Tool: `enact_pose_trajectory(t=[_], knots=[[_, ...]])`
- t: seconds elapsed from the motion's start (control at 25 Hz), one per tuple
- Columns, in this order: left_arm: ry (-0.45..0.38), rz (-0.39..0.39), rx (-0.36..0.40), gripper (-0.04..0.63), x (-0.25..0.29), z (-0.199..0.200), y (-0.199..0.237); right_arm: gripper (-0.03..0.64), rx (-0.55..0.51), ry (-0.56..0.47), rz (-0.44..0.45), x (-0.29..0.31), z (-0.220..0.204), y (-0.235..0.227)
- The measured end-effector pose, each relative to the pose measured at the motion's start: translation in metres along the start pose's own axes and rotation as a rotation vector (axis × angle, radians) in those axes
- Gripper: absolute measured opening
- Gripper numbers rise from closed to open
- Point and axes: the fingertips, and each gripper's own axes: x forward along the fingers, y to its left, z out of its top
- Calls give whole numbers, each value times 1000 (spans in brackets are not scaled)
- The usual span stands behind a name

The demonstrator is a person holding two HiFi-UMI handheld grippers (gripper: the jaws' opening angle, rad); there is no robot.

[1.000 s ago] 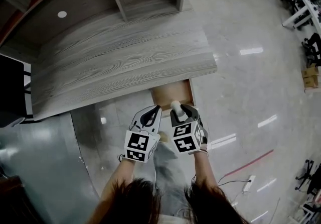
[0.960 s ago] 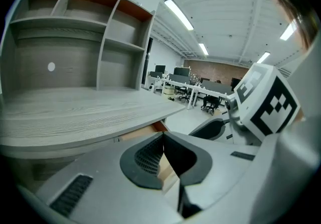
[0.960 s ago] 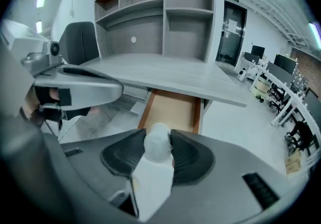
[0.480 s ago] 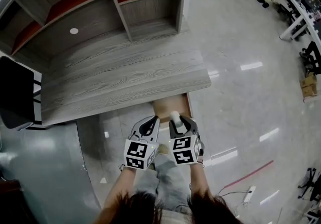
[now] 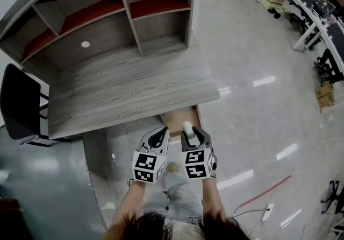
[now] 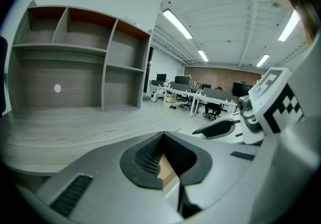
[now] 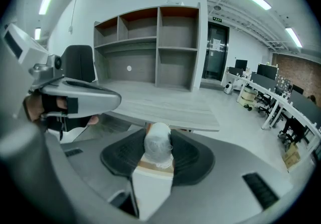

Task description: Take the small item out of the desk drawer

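Shiny floor runs all round a grey wooden desk (image 5: 129, 93) with tall shelves (image 5: 107, 13) at its back and a black chair (image 5: 19, 104) at one side. Under the desk's front edge the drawer (image 5: 176, 119) is pulled out.

The right gripper (image 5: 192, 133) holds the small white item (image 7: 158, 146) tight between its pads. It is a round thing, up in the air and not inside the drawer. The left gripper (image 5: 159, 136) is pressed shut with nothing in it, just beside the right one.

Since a second ago the view has pulled back. The desk looks smaller and more shelves show, and the item stayed in the grip. So the item looks to be out, and the job seems nearly done, though the drawer is still open.
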Motion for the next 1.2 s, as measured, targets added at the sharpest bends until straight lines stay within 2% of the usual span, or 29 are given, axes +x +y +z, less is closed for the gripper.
enact_pose_trajectory(t=[0.56,1.2], knots=[[-48,-14,10,17,-51,31,-11,166,4,-97,-39,-54,37,19],[-112,-63,57,17,-90,74,-30,166,-48,-137,-82,-105,59,28]])
